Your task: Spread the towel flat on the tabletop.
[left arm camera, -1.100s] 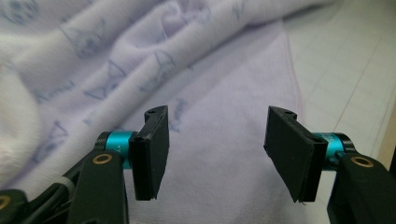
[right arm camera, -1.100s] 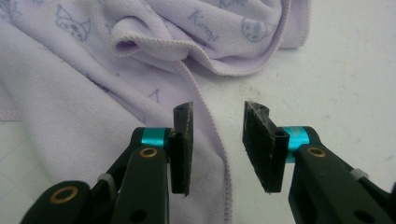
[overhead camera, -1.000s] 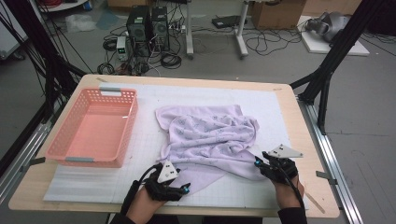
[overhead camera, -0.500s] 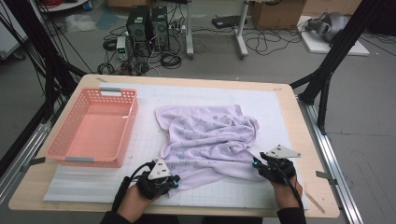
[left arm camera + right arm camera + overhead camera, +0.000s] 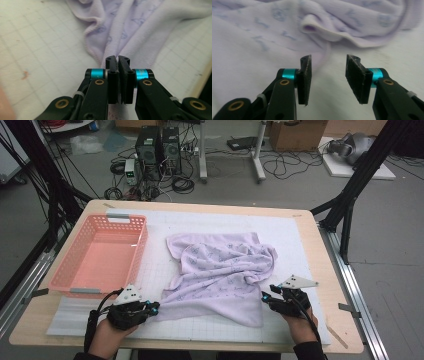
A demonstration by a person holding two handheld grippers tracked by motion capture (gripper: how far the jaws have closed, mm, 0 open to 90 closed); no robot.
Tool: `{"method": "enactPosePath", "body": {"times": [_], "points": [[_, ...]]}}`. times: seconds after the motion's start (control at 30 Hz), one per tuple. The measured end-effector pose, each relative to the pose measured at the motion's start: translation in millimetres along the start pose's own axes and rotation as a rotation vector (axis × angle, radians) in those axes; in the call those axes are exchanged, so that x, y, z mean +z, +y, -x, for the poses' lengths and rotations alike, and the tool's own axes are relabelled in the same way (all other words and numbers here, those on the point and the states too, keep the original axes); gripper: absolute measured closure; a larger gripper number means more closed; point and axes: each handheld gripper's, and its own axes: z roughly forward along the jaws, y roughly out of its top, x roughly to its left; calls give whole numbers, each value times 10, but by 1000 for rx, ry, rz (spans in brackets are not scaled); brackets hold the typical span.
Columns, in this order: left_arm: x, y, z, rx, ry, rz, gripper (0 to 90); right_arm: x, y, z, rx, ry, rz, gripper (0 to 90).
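Lilac cloth crumpled on the desk, a gripper at each near corner.

The cloth [image 5: 220, 275] spreads ahead of both; the left gripper [image 5: 118, 65] is clamped on its corner, the right gripper [image 5: 328, 67] gapes apart above its edge.

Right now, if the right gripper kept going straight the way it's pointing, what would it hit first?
The right gripper, jaws open, points at the lilac cloth. Straight ahead it would probably first meet the curled fold of the cloth's edge, though depth is hard to judge.
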Motion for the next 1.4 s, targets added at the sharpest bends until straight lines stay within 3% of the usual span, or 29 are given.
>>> {"method": "enactPosePath", "body": {"times": [0.07,0.17,0.23,0.3,0.37,0.5,0.6,0.8,0.87,0.93,1.1,1.2,1.3,1.4], "points": [[36,2,27,-5,-21,15,830,75,13,-68,4,41,-2,544],[75,18,41,-27,2,43,597,228,19,-171,-40,12,-85,568],[71,28,41,-34,23,88,514,243,20,-185,-32,15,-86,642],[54,37,37,-42,49,127,449,225,17,-182,-31,52,-91,849],[36,43,34,-48,74,159,445,201,20,-189,-42,56,-108,866],[-13,50,9,-58,122,202,439,53,4,-144,-88,7,-178,871],[-16,62,-25,-76,128,207,437,-139,-112,-68,-70,-24,-213,871],[133,135,26,-63,108,177,423,-477,-293,-7,-29,28,-292,853],[217,176,36,-62,115,159,415,-521,-289,-1,-21,25,-272,796],[306,214,21,-66,127,136,408,-537,-237,4,-8,-4,-205,657],[523,286,-10,-75,149,95,399,-427,-36,-1,41,-83,-41,561],[608,280,12,-70,147,58,402,-246,96,-11,67,-84,8,542],[637,256,39,-61,148,45,404,27,188,-7,87,-91,-26,551],[622,231,36,-62,148,46,404,285,202,18,77,-114,-126,698]]}}
